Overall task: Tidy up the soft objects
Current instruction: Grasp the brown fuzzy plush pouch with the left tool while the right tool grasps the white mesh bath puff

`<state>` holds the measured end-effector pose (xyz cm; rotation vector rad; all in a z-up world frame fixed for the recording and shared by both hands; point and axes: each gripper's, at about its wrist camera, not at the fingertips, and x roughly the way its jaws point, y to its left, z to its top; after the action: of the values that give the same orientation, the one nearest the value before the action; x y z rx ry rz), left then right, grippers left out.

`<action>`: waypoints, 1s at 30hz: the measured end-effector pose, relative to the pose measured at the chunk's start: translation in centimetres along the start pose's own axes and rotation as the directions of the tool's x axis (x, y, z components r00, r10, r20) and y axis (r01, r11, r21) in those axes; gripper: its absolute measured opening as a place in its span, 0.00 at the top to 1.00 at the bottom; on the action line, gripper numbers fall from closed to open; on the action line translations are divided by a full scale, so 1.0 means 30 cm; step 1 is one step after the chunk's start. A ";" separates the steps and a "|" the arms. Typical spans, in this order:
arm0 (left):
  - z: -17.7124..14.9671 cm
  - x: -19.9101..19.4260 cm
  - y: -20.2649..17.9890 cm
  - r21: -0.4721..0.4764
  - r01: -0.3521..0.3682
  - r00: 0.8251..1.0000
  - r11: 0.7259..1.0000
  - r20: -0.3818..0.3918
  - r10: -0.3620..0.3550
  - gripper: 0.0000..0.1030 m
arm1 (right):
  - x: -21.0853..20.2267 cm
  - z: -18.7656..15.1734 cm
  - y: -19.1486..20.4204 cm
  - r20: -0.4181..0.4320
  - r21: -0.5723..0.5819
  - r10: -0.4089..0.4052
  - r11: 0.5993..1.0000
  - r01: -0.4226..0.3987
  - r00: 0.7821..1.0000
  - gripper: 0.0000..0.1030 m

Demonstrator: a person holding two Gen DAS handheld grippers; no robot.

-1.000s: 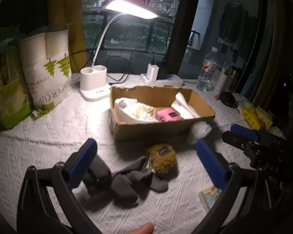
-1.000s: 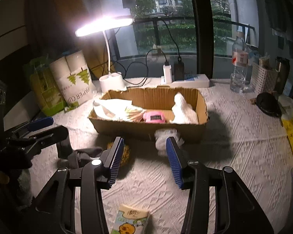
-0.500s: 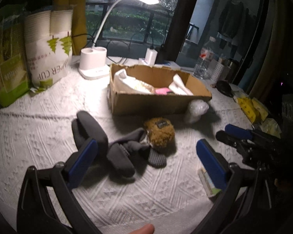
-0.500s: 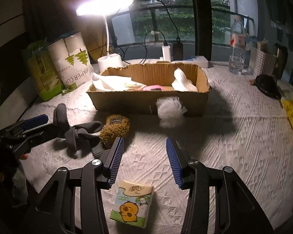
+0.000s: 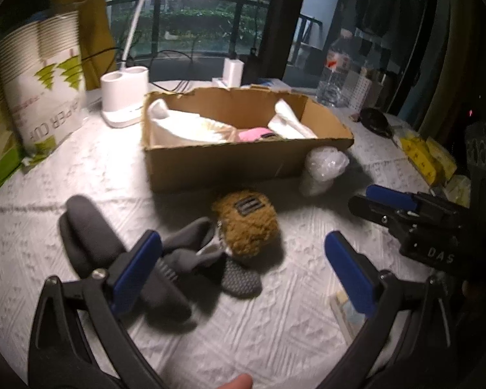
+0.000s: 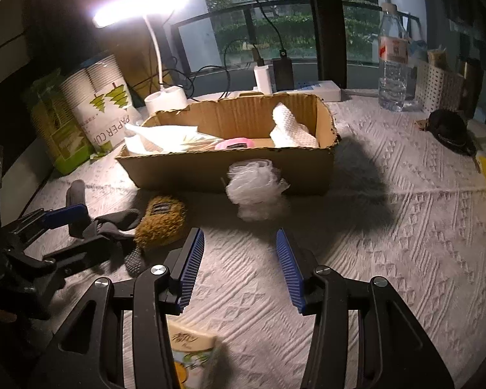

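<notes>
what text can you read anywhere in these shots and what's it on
"PAPER CUP": on the paper cup sleeve, running vertically; cut to "APER CUP" in the left view.
"DAS": on the right tool body, seen from the left view.
Water bottle label: red and white, print too blurred to read.
Tissue pack: cursive print, not legible.
Brown plush patch: no letters can be made out.
</notes>
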<state>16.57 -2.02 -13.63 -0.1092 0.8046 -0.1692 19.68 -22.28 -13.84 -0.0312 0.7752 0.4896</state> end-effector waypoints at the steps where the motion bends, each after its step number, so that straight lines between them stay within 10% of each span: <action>1: 0.008 0.015 -0.006 0.008 -0.003 1.000 1.000 -0.005 0.003 0.02 | 0.004 0.003 -0.008 -0.001 0.003 0.003 1.000 -0.003 1.000 0.52; 10: 0.058 0.162 -0.045 0.059 -0.045 0.997 0.997 -0.064 0.049 0.04 | 0.047 0.039 -0.075 -0.003 0.013 0.051 0.999 -0.051 0.999 0.52; 30: 0.049 0.234 -0.035 0.086 0.017 0.991 0.996 -0.131 -0.006 0.49 | 0.161 0.104 -0.030 -0.027 -0.045 0.083 0.995 -0.084 0.996 0.52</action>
<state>22.31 -4.34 -17.41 -0.0207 0.9258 -0.2238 25.08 -20.46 -14.99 -0.0485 0.7920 0.5876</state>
